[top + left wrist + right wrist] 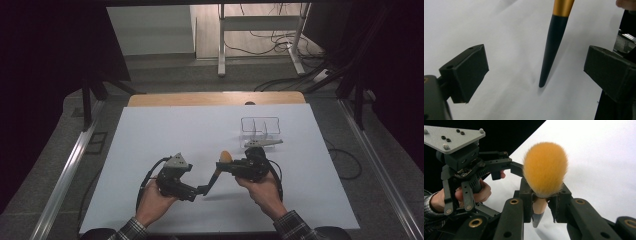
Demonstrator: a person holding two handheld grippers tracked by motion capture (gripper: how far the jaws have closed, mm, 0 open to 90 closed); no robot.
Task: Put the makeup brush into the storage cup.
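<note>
Orange-bristled makeup brush point(545, 170) is pinched by the right claw point(541, 202) just below its bristles, while the spread left claw point(536, 70) straddles its handle untouching; a loosened pinch could drop it onto the tabletop point(165, 130).

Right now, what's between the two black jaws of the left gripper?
In the left gripper view, the brush handle's dark tapered tip hangs between the open jaws of the left gripper, touching neither; behind it is bare white table.

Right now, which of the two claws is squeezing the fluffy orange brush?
The right claw. It is clamped shut just under the bristles of the brush. The left claw is wide open, touching nothing, with the dark handle tip between its jaws.
</note>
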